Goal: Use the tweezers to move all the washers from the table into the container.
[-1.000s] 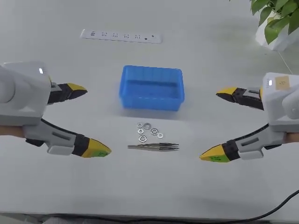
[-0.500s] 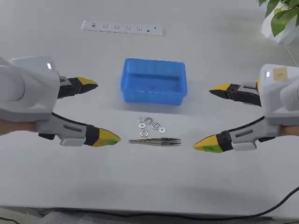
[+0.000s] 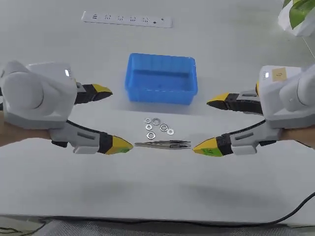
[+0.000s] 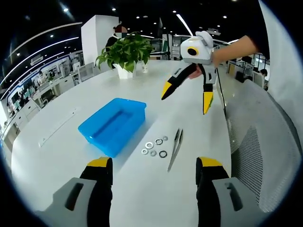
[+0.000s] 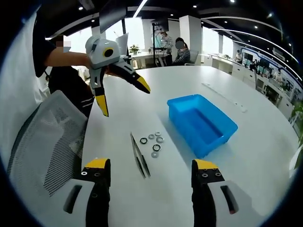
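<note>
Mid-frame, thin metal tweezers (image 3: 162, 144) lie just below small silver washers (image 3: 157, 126); left gripper (image 3: 117, 118) and right gripper (image 3: 203, 125) flank them, jaws spread wide.

Shiny metal tweezers (image 3: 163, 144), washers (image 3: 158, 126); glossy plastic container (image 3: 160, 98); seemingly matt table (image 3: 157, 189)

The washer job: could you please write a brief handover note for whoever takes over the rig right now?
Left gripper: open, empty, left of the thin metal tweezers.
Right gripper: open, empty, right of them.
Small silver metal washers: clustered on the white table between tweezers and the blue rectangular plastic container.
Done: nothing; container looks empty.
Left: pick up tweezers, move every washer in.
</note>
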